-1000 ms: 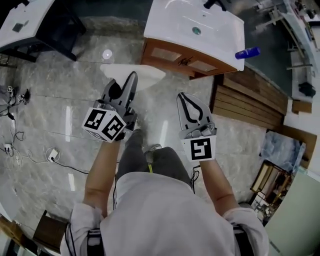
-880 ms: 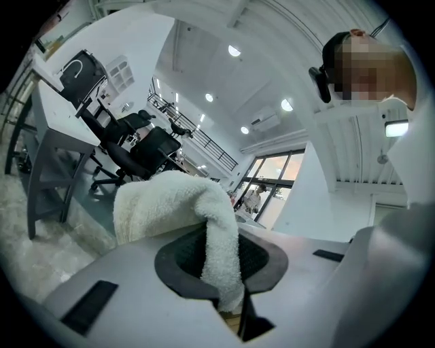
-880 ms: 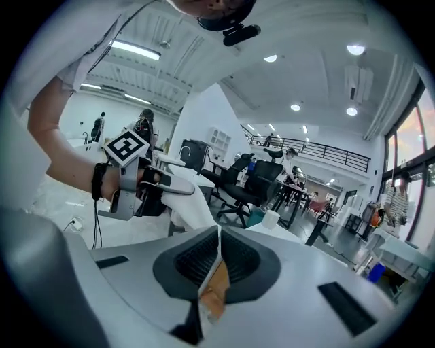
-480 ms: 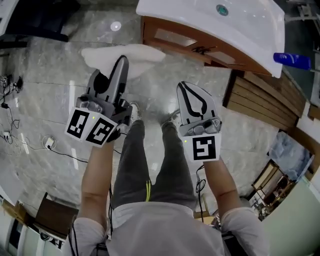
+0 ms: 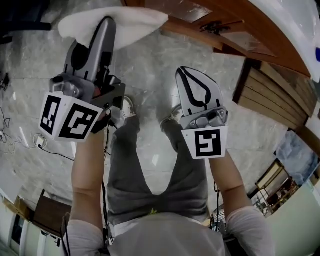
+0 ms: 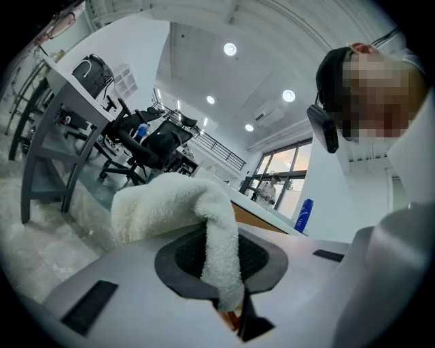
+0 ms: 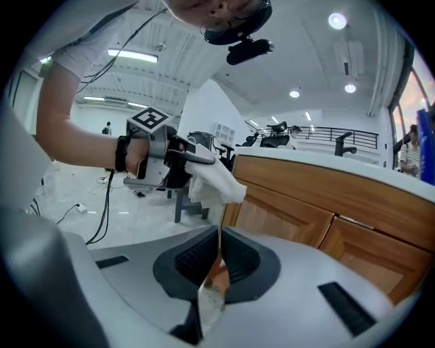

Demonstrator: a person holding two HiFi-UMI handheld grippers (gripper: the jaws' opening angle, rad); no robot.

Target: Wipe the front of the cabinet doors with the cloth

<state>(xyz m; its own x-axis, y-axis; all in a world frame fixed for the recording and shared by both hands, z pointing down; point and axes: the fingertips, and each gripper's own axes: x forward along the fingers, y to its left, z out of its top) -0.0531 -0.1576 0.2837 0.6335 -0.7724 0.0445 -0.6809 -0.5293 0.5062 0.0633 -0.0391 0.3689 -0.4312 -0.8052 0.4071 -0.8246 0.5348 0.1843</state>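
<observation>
The white cloth [image 5: 125,22] hangs from my left gripper [image 5: 107,22], which is shut on it at the top left of the head view. In the left gripper view the cloth [image 6: 178,204] folds down between the dark pads. The wooden cabinet doors [image 5: 200,12] lie just right of the cloth, which ends close to the left door's lower edge; contact cannot be told. In the right gripper view the doors [image 7: 306,211] stand ahead, with the cloth [image 7: 216,182] at their left corner. My right gripper [image 5: 186,75] is shut on nothing, a short way below the doors.
A dark handle [image 5: 220,25] sits where the two doors meet. A white countertop [image 7: 340,163] runs above them, with a blue bottle [image 6: 304,214] on it. Slatted wood panels [image 5: 272,97] lie on the floor at right. Cables [image 5: 30,142] trail on the marble floor at left.
The view has closed in on the cabinet. My left gripper has carried the cloth forward to the left door's lower edge. My right gripper has moved forward too.
</observation>
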